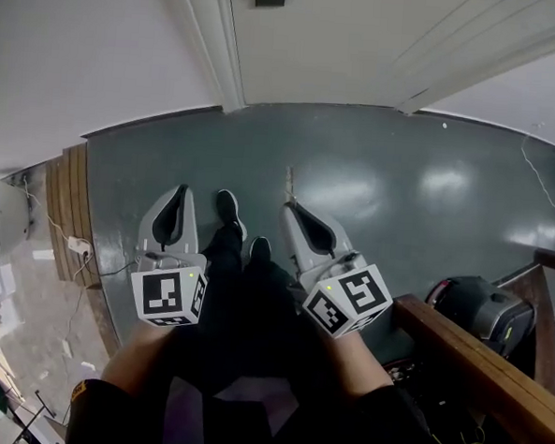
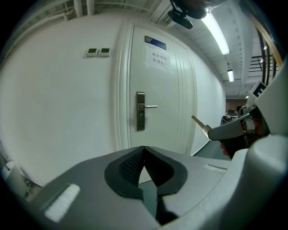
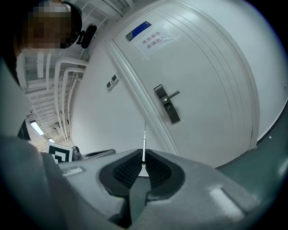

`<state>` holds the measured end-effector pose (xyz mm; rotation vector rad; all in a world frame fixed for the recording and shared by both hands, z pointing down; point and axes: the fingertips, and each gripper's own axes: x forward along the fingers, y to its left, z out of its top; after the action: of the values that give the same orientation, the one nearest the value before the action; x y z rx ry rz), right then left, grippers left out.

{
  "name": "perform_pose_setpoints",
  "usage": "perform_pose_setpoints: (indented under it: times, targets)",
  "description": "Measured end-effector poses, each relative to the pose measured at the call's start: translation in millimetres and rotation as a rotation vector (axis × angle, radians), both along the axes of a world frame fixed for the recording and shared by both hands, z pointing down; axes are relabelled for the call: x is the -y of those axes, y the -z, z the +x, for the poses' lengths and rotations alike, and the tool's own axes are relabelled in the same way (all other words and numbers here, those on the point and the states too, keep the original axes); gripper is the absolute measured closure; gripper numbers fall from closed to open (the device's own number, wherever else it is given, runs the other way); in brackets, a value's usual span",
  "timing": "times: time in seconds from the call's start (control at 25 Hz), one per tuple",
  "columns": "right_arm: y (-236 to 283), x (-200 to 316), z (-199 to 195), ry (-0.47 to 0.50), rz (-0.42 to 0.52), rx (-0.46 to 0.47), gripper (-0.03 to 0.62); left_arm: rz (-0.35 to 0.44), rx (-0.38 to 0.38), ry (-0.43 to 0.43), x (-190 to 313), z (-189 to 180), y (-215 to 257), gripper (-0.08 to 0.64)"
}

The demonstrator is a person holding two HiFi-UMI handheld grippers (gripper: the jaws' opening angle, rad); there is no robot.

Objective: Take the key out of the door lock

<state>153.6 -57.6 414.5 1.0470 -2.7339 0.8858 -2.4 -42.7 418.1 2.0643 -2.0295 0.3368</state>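
Note:
A thin metal key [image 3: 144,143] sticks straight out from my right gripper [image 3: 143,158], whose pads are shut on its head. In the head view the key [image 1: 289,183] points out over the floor from the right gripper [image 1: 293,210], well short of the white door [image 1: 363,43]. The door's lock plate and lever handle [image 2: 141,111] show no key in them. In the left gripper view the key [image 2: 198,121] is off to the right, clear of the lock. My left gripper [image 2: 143,150] is shut with nothing between its pads, level with the right one [image 1: 178,197].
A wooden railing [image 1: 480,362] runs along my right, with a black bag [image 1: 478,311] behind it. A power strip and cable [image 1: 77,246] lie by the wooden panel at the left. A paper notice [image 2: 160,60] hangs on the door; wall switches [image 2: 98,52] sit left of the frame.

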Motion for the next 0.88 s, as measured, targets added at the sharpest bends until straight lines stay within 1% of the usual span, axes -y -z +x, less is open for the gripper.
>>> perform_pose_setpoints:
  times: [0.08, 0.2, 0.32, 0.48, 0.64, 0.76, 0.88]
  targets:
    - [3.7, -11.3, 3.6, 0.005, 0.006, -0.005, 0.577, 0.001, 0.009, 0.007, -12.9, 1.6, 4.7, 0.541]
    - [11.5, -21.9, 3.1, 0.016, 0.033, -0.011, 0.577, 0.024, 0.02, 0.007, -26.1, 2.9, 18.3, 0.541]
    - [16.5, -32.3, -7.0, 0.03, 0.056, -0.015, 0.577, 0.032, 0.026, 0.003, -39.0, -1.1, 27.1, 0.541]
    - [15.3, -57.8, -26.8, 0.044, 0.06, -0.03, 0.577, 0.042, 0.027, -0.012, -64.4, -12.0, 24.2, 0.541]
    - [12.6, -85.4, -48.4, 0.008, 0.053, -0.062, 0.577, 0.058, -0.001, -0.027, -88.8, -30.6, 25.2, 0.541]
    - [20.5, -103.2, -71.6, -0.027, 0.078, -0.085, 0.577, 0.072, -0.023, -0.037, -106.1, -53.1, 24.0, 0.541]
    - [27.6, -125.3, -89.3, -0.063, 0.099, -0.11, 0.577, 0.081, -0.039, -0.075, -123.7, -66.0, 27.1, 0.541]
